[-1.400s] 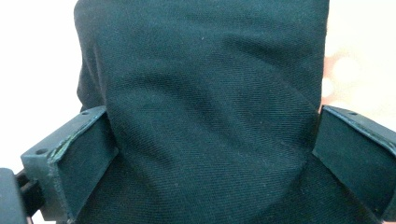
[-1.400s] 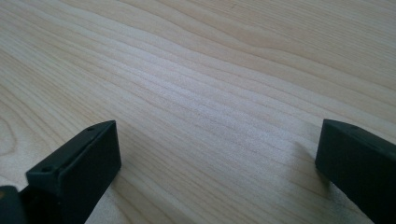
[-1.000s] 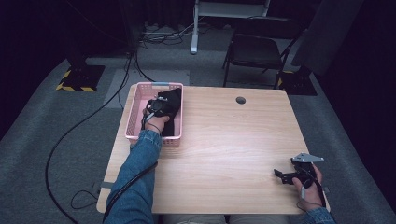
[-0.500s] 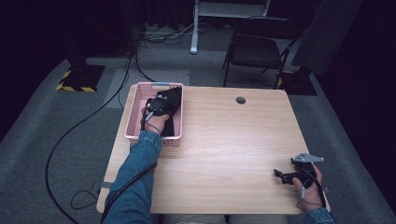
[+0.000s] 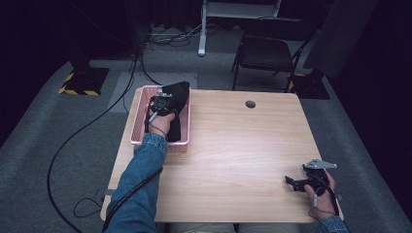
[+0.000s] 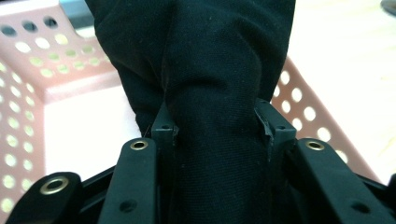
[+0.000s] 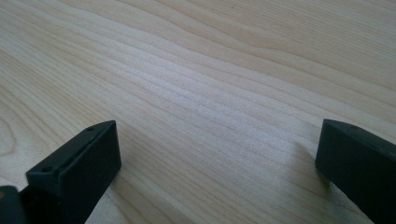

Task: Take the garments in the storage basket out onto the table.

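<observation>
A black cloth [image 5: 180,94] hangs bunched over the pink perforated basket [image 5: 137,121] at the table's far left. My left gripper [image 5: 163,106] is shut on it. In the left gripper view the cloth [image 6: 210,70] is pinched between both jaws and rises above the basket's wall [image 6: 28,70]. My right gripper [image 5: 293,182] rests low over the table's near right corner. It is open, and its jaws stand wide apart over bare wood [image 7: 217,144] with nothing between them.
The wooden table [image 5: 233,145] has a round cable hole [image 5: 250,104] near its far edge. A black chair [image 5: 265,51] stands behind the table. A cable [image 5: 87,131] trails across the grey floor on the left.
The left hand has risen a little and drawn the black cloth up out of the basket. The right hand has not moved.
</observation>
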A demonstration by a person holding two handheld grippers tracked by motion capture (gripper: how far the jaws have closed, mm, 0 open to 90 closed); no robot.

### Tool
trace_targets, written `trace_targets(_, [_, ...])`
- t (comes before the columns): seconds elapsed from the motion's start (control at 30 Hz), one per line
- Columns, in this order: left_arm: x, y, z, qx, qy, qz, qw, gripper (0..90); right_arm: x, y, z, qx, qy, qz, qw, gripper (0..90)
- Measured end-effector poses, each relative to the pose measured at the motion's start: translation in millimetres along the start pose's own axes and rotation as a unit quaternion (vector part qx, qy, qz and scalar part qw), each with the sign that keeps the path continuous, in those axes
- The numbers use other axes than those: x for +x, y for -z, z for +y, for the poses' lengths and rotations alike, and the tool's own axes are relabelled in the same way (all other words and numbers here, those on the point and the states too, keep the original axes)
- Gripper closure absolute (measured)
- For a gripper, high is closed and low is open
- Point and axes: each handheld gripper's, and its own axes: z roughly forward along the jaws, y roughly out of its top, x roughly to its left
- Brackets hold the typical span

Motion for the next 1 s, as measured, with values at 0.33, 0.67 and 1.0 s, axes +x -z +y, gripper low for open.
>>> trace_targets(0.33, [-17.5,20.6,15.3,-0.047,-0.014,-0.007,0.9988,58.0,0.0,0.0,0.0,0.0,0.0,0.0,1.0,0.0])
trace_targets(0.67, [-36.0,37.8,34.2,-0.07,-0.03,-0.025,0.9968,57.6,-0.1,0.0,0.0,0.0,0.001,0.0,1.0,0.0])
trace_targets(1.0, [-55.1,50.2,45.8,-0.09,-0.041,-0.05,0.9938,57.4,-0.1,0.0,0.0,0.0,0.0,0.0,1.0,0.0])
